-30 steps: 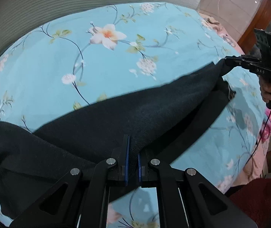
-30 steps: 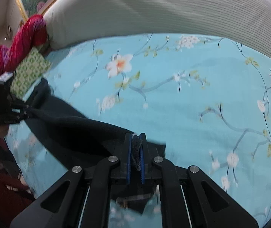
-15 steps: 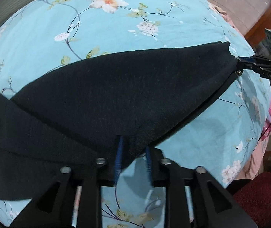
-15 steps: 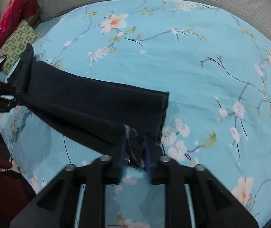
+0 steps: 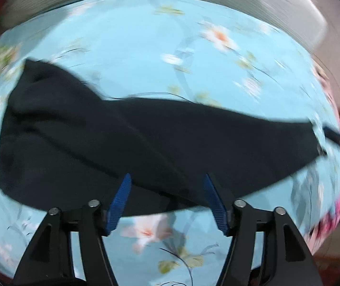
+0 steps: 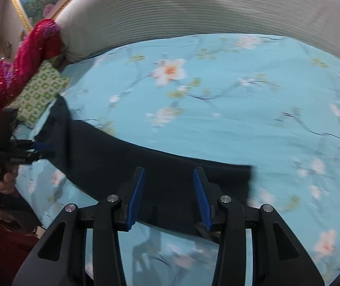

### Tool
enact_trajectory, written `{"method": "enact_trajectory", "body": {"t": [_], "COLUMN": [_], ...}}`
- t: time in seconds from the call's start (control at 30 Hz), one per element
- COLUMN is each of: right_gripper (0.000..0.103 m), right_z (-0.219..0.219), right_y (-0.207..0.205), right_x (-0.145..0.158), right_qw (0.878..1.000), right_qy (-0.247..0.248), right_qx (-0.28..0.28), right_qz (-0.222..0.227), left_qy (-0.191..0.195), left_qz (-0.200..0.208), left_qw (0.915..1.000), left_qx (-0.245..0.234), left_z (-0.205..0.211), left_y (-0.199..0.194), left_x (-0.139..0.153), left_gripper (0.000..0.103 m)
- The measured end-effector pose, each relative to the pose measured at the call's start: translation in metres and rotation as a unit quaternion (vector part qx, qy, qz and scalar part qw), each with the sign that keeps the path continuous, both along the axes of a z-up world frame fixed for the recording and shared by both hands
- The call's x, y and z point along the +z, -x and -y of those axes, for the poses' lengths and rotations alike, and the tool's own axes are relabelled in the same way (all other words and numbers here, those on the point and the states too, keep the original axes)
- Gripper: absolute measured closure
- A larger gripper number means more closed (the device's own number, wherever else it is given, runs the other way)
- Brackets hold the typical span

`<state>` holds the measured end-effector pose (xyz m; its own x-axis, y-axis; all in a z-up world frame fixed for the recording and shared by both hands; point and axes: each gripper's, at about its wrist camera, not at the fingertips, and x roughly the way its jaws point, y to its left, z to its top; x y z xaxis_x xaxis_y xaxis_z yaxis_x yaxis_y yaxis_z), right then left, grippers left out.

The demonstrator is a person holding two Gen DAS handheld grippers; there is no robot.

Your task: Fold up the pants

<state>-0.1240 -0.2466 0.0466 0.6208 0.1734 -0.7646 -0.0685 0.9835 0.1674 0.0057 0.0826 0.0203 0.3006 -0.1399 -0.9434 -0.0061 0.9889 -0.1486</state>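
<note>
On bed [image 6: 241,124], pants [image 5: 146,143] lie flat as a long strip; lengthwise fold looks done. L gripper [image 5: 167,200] & R gripper [image 6: 168,195] jaws opening, released, nothing pinched. Cross folds left, I'd say.

No legible text or labels.

Soft, even indoor light falls on the light blue floral bedsheet [image 5: 146,47], with only faint shadows under the dark fabric pants [image 5: 146,143]. The left wrist view is heavily motion-smeared, flowers streaked; the right wrist view is sharper, blurring toward its right. Both fisheye views bend strongly and darken at the corners.
</note>
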Motion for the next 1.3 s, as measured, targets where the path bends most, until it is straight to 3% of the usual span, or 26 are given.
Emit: {"method": "enact_trajectory", "body": {"t": [0.17,0.43,0.67,0.77,0.8,0.83,0.9,0.97,1.0,1.13,1.3], "right_gripper": [0.057,0.053,0.051,0.051,0.051,0.051,0.053,0.089,0.095,0.096,0.097], "right_z": [-0.057,-0.151,-0.218,-0.238,-0.245,-0.250,-0.258,-0.260,-0.262,-0.262,-0.272], "right_y": [-0.029,-0.075,-0.118,-0.133,-0.136,-0.138,-0.143,-0.144,-0.145,-0.139,-0.122], "right_x": [-0.021,-0.047,-0.070,-0.080,-0.084,-0.088,-0.096,-0.099,-0.099,-0.081,-0.057], "right_qw": [0.997,0.984,0.971,0.966,0.965,0.964,0.963,0.960,0.960,0.960,0.953], "right_qy": [-0.025,-0.068,-0.081,-0.084,-0.074,-0.061,-0.042,-0.039,-0.036,-0.039,-0.008], "right_qx": [0.063,0.157,0.210,0.226,0.232,0.236,0.245,0.253,0.255,0.264,0.298], "right_qz": [-0.023,-0.055,-0.083,-0.095,-0.099,-0.101,-0.108,-0.111,-0.111,-0.084,-0.045], "left_qy": [-0.032,-0.058,-0.106,-0.129,-0.129,-0.127,-0.107,-0.084,-0.067,-0.003,0.065], "left_qz": [-0.011,-0.065,-0.106,-0.114,-0.115,-0.115,-0.116,-0.104,-0.088,-0.015,0.042], "left_qw": [0.9971,0.9829,0.9697,0.9659,0.9660,0.9664,0.9682,0.9700,0.9720,0.9739,0.9615], "left_qx": [0.068,0.162,0.193,0.193,0.192,0.191,0.195,0.203,0.207,0.227,0.264], "left_z": [-0.038,-0.088,-0.101,-0.106,-0.107,-0.109,-0.116,-0.125,-0.130,-0.149,-0.170], "left_y": [-0.030,-0.092,-0.134,-0.140,-0.142,-0.141,-0.138,-0.130,-0.122,-0.086,-0.031], "left_x": [0.008,0.001,-0.017,-0.026,-0.028,-0.030,-0.033,-0.030,-0.023,0.004,0.022], "left_gripper": [0.032,0.028,0.026,0.034,0.047,0.066,0.090,0.095,0.097,0.099,0.099]}}
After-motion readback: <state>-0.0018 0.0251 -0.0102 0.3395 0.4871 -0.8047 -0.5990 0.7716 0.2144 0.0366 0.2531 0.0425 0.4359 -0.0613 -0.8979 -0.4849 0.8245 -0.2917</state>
